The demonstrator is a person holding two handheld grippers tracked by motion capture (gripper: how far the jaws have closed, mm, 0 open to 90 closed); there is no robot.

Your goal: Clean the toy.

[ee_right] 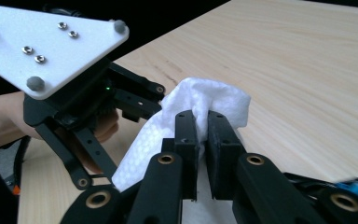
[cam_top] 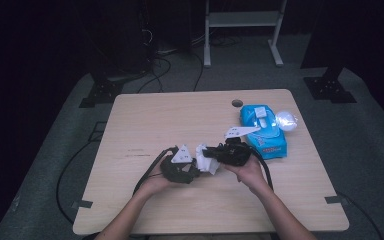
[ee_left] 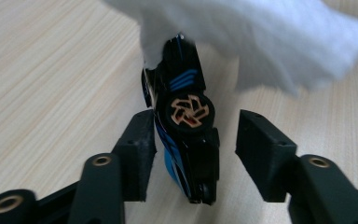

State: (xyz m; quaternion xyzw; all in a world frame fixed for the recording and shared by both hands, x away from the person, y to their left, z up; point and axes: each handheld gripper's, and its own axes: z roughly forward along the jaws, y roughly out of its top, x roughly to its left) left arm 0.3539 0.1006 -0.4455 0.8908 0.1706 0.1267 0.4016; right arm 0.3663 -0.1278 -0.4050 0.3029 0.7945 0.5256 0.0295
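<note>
The left gripper (ee_left: pixel 193 154) has its 2 jaws apart around a black-and-blue toy car (ee_left: pixel 186 126) turned wheel-side toward the camera: the left pad looks to touch the car's flank, while the right pad stands clear of it with bare table showing in the gap, so the grip is loose at best. Just beyond, the right gripper (ee_right: pixel 203 140) has its jaws pinched together on a white wipe (ee_right: pixel 200 105), which drapes over the car's far end. The work in hand looks like wiping the car clean, near the front middle of the table (cam_top: pixel 145 115). To do it well, I judge that the left jaws should bear firmly on both flanks so the car cannot twist, and the wipe should be drawn along the body in short strokes with a broad fold rather than a bunched corner, keeping the cloth out of the left jaws. Farther back on the right lies 1 blue wipe pack (cam_top: pixel 264 131), its top flap apparently lifted; what remains inside cannot be told. A crumpled clear wrapper (cam_top: pixel 286 120) lies touching its far side.
</note>
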